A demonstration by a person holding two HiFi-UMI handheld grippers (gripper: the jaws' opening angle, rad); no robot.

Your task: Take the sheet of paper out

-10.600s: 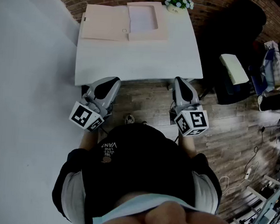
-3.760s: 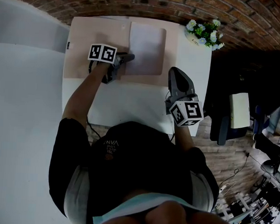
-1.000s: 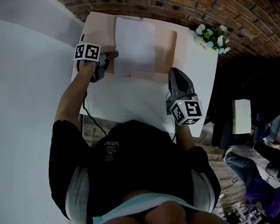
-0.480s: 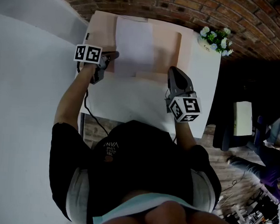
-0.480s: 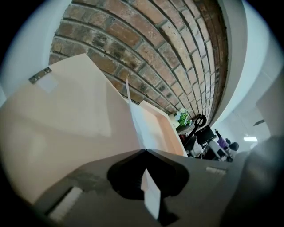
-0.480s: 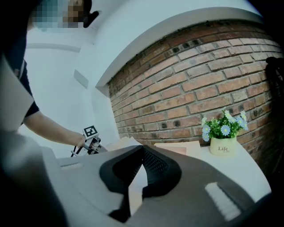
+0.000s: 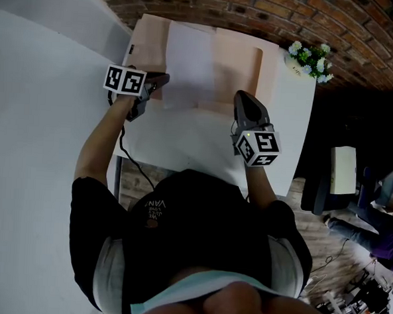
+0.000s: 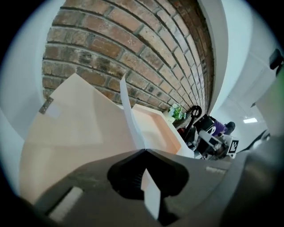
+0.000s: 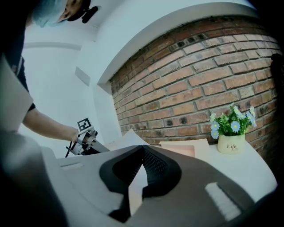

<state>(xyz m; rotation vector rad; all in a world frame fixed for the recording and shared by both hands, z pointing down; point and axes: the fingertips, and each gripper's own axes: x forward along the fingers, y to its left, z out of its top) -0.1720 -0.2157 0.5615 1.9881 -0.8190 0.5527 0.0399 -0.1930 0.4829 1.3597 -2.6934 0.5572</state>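
A white sheet of paper (image 7: 189, 60) lies over an open pink folder (image 7: 239, 63) at the far end of the white table (image 7: 184, 145). My left gripper (image 7: 163, 79) is shut on the sheet's left edge. In the left gripper view the sheet (image 8: 128, 111) rises edge-on from the shut left gripper (image 8: 144, 150), lifted off the folder (image 8: 75, 124). My right gripper (image 7: 241, 96) hovers by the folder's near right edge. In its own view the right gripper (image 9: 143, 146) is shut with no object gripped, facing the raised sheet (image 9: 131, 135) and the folder (image 9: 186, 150).
A small pot of flowers (image 7: 309, 57) stands at the table's far right corner, also in the right gripper view as the flower pot (image 9: 230, 144). A brick wall runs behind the table. A dark chair and clutter stand on the floor to the right.
The left gripper has risen a little and rolled, lifting the sheet's left edge off the folder. The right gripper has edged slightly toward the folder.
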